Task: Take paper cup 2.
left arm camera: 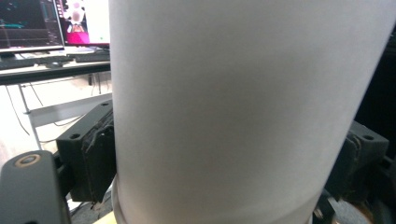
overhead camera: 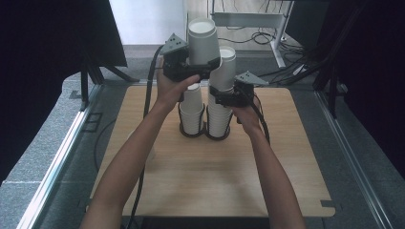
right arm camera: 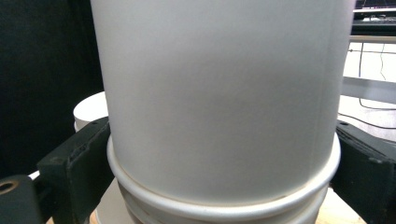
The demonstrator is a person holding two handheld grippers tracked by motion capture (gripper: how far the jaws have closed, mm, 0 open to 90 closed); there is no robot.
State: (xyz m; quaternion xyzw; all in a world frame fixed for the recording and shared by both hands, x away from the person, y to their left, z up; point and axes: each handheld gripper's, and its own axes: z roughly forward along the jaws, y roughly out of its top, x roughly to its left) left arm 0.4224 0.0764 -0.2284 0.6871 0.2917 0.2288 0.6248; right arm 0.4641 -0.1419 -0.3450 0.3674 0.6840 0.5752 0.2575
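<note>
Left tool [overhead camera: 191, 67] clamped on lifted cup [overhead camera: 203, 40], clear of stacks; right tool [overhead camera: 229, 95] pinching taller stack [overhead camera: 220, 112], steadying it on worktop [overhead camera: 215, 181].

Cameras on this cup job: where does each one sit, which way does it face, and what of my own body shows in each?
High view: above your side, looking forward and down on the table; both forearms, left claw, right claw.
Left gripper view: on the left claw, looking along its black jaws, which clamp the lifted cup; desk behind.
Right gripper view: on the right claw, jaws either side of the right stack.
Shared: the high view shows the lifted cup and right stack too.
</note>
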